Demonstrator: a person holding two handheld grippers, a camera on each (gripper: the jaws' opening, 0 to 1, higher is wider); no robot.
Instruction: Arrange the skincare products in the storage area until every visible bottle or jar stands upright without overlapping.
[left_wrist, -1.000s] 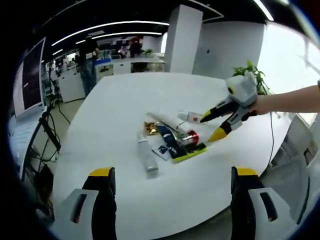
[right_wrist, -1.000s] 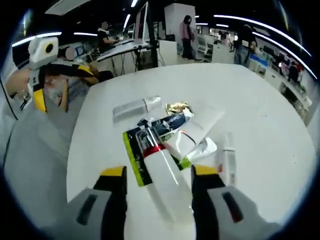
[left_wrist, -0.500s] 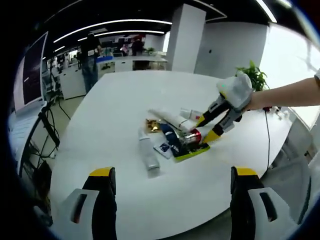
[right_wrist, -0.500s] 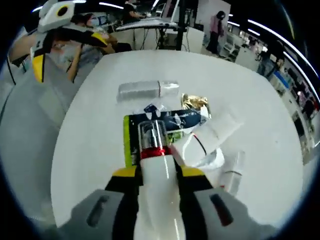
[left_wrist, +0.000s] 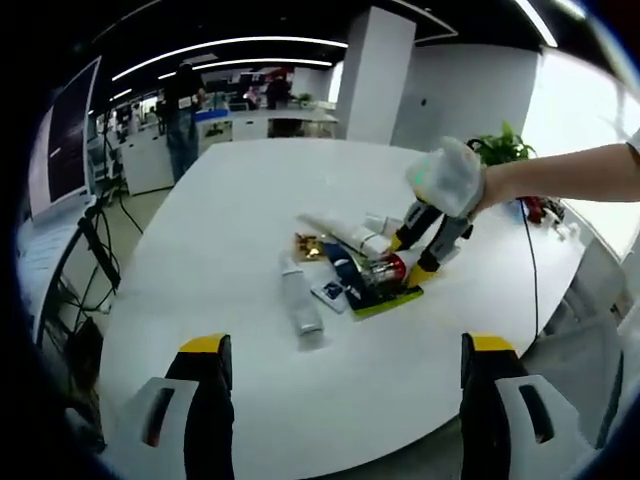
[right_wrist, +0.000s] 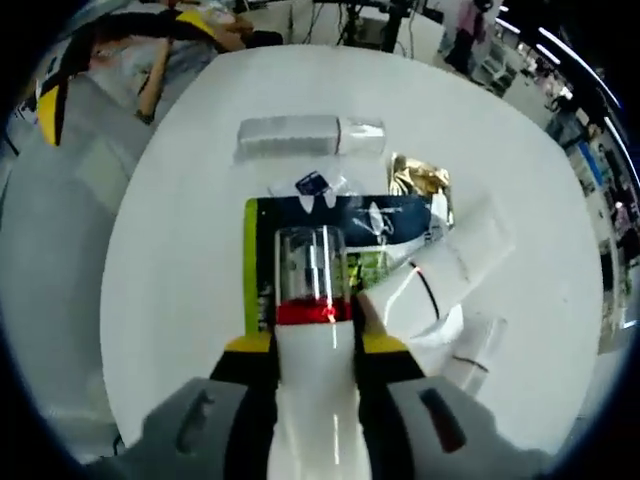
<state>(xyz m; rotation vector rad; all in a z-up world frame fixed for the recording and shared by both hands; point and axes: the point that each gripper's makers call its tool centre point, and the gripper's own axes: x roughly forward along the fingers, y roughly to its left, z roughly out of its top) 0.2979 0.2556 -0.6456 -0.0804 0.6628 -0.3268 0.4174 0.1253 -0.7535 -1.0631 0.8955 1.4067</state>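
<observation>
A pile of skincare products lies at the middle of the white table (left_wrist: 230, 200). In it a white bottle with a red band and clear cap (right_wrist: 313, 300) lies on a dark, green-edged packet (right_wrist: 330, 225), and my right gripper (right_wrist: 313, 350) is shut on the bottle's body. A silver bottle (right_wrist: 300, 135) lies flat beyond the packet, next to a gold foil sachet (right_wrist: 418, 175). A white tube (right_wrist: 450, 265) and a small white bottle (right_wrist: 475, 345) lie to the right. In the left gripper view the right gripper (left_wrist: 420, 255) reaches into the pile (left_wrist: 350, 275). My left gripper (left_wrist: 345, 400) hangs open near the table's front edge.
The round table has bare surface all around the pile. A potted plant (left_wrist: 500, 150) stands past its far right edge. Desks, monitors and people fill the office behind. The table edge runs close under my left jaws.
My right gripper has shut on the red-banded white bottle and tipped down closer over the pile. The left gripper has stayed open and hardly moved.
</observation>
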